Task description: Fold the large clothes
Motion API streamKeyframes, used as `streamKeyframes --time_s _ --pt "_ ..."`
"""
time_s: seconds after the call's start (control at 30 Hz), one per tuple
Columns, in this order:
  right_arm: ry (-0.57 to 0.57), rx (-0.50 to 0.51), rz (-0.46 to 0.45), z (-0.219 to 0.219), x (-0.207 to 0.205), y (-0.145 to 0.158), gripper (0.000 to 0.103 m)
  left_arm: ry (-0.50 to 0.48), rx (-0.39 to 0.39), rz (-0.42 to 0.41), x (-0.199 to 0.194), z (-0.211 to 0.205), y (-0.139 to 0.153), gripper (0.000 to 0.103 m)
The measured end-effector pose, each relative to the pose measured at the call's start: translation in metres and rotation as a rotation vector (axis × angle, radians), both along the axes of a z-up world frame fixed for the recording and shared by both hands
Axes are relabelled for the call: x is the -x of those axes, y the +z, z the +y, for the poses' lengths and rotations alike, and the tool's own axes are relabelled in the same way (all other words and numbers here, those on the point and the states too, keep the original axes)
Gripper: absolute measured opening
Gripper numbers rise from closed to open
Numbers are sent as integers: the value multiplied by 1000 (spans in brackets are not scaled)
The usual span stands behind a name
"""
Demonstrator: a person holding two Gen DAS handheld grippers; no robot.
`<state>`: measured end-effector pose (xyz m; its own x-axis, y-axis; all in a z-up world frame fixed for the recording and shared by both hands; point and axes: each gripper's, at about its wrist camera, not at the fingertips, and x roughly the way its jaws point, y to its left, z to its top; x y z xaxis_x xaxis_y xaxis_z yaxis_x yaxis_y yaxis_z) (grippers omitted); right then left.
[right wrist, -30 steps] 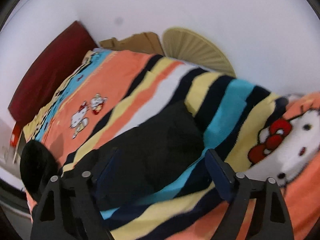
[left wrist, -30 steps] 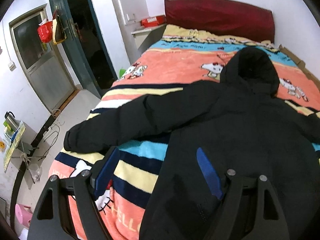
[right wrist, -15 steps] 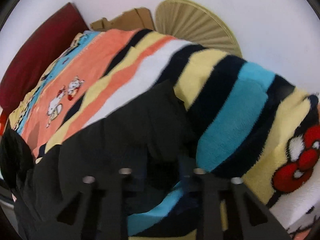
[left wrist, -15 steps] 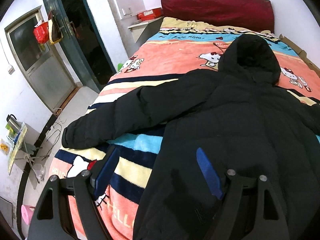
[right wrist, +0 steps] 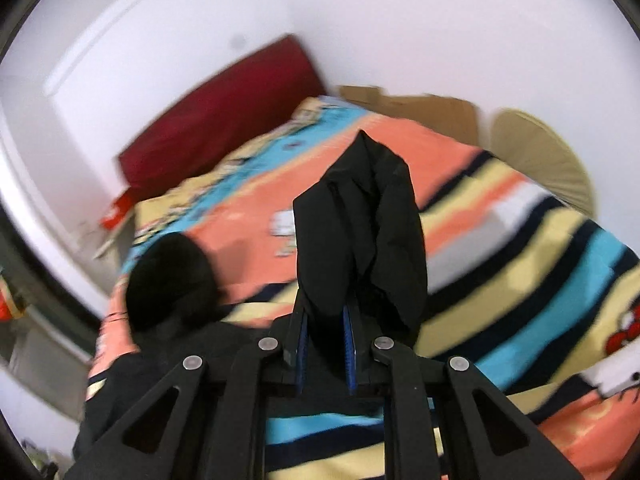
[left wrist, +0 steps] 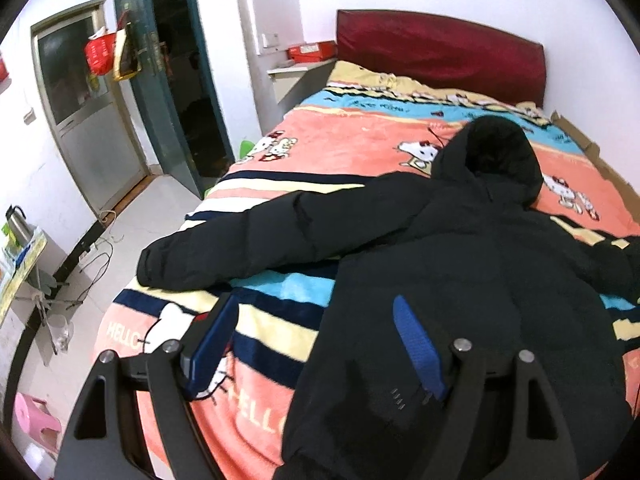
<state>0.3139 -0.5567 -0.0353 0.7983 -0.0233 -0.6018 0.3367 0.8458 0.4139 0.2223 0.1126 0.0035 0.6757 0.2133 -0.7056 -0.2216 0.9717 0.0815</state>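
— Where's the black hooded puffer jacket?
— On the striped cartoon-print blanket, hood toward the dark red padded headboard, one sleeve stretched left toward the bed's edge.

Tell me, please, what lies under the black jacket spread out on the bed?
The black jacket lies on a striped cartoon blanket, visible all around it. Whatever is beneath the jacket's body is covered and cannot be seen.

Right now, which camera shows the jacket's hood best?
The left wrist view: the hood lies sharp and whole on the blanket. The right wrist view shows it only as a blurred dark lump at the edge.
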Motion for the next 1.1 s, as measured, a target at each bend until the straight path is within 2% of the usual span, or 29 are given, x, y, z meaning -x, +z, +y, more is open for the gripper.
streamKeyframes --time_s 0.23,0.33,0.43,0.6,0.8,1.0,1.1 --pt "251 16 -83 127 -23 50 16 43 52 -23 29 36 1 79" --pt "350 18 -109 187 -32 61 16 66 81 -23 39 55 -4 79" --pt "434 14 -107 242 -44 60 15 87 99 -20 48 74 -9 79" --pt "548 24 -51 327 -60 29 15 145 114 -7 63 112 -23 79" --pt "612 66 55 397 -65 -24 16 201 138 15 70 151 -42 79" --pt "637 95 192 425 -77 -81 16 211 152 51 67 171 -54 79" --pt "656 99 237 437 -75 -98 16 199 135 53 64 171 -50 79"
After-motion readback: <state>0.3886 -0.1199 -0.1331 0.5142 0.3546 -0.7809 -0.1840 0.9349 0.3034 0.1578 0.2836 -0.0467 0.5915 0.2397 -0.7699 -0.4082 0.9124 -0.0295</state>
